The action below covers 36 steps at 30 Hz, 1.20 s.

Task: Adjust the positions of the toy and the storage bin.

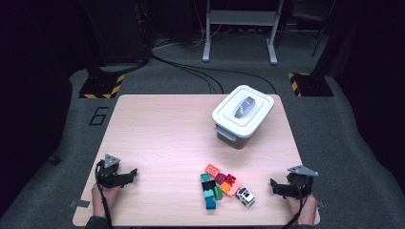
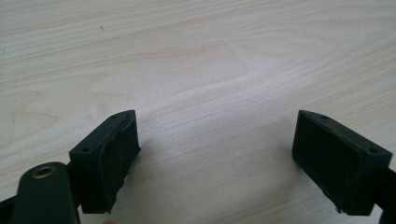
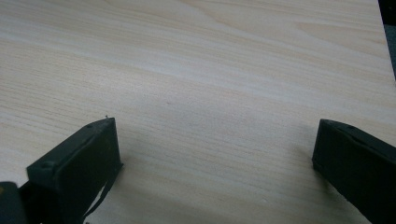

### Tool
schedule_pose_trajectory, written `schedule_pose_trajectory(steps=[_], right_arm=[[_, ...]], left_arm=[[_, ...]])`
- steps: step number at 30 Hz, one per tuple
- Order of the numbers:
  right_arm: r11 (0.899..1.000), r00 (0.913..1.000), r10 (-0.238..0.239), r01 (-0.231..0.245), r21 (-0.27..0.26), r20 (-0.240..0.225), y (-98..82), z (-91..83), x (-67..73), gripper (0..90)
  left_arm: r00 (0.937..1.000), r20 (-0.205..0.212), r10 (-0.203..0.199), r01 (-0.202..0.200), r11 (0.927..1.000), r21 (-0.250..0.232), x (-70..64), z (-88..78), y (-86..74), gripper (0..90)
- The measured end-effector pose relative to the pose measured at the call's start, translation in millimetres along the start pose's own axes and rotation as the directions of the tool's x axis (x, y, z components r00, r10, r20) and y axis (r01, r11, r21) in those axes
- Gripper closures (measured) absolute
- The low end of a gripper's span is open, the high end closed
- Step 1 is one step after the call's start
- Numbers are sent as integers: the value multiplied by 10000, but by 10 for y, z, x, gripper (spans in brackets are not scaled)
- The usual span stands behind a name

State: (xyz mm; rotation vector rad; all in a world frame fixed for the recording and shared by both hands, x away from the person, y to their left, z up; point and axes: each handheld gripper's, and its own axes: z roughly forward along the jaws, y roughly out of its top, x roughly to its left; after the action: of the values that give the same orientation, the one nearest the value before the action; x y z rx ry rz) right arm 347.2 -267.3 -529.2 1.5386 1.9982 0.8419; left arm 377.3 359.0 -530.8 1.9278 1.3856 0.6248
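- Cluster of coloured bricks [image 1: 217, 185] sits on the surface [image 1: 167, 138] at about five o'clock, a small white toy car [image 1: 245, 196] touching its right edge.
- Right tool [image 1: 274, 186] rests just beside that car at four o'clock, jaws spread wide, nothing between them.
- Left tool [image 1: 131, 174] lies well apart at eight o'clock, jaws wide too, gripping nothing.
- White lidded box [image 1: 242, 114] stands closed at one o'clock.
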Motion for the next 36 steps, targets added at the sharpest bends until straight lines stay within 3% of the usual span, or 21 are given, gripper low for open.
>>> schedule_pose_trajectory(steps=[29, 31, 34, 36], right_arm=[[10000, 10000, -52, 52, 10, -35, 9, 7, 9, 2], [9999, 9999, -140, 140, 37, -57, 19, 9, 6, 2], [9990, 9993, -342, 346, 276, -136, 97, -30, 36, 0], [9992, 9991, -375, 378, 154, -204, 171, -92, 54, 0]], left_arm=[[10000, 76, 43, -44, 9999, 154, 3, -12, 5, 153], [10000, 26, 2, -2, 10000, -15, -1, 1, -1, 153], [10000, 80, 39, -41, 9999, 157, 3, -13, 6, 153], [10000, 80, 49, -50, 9999, 158, 4, -12, 6, 154]])
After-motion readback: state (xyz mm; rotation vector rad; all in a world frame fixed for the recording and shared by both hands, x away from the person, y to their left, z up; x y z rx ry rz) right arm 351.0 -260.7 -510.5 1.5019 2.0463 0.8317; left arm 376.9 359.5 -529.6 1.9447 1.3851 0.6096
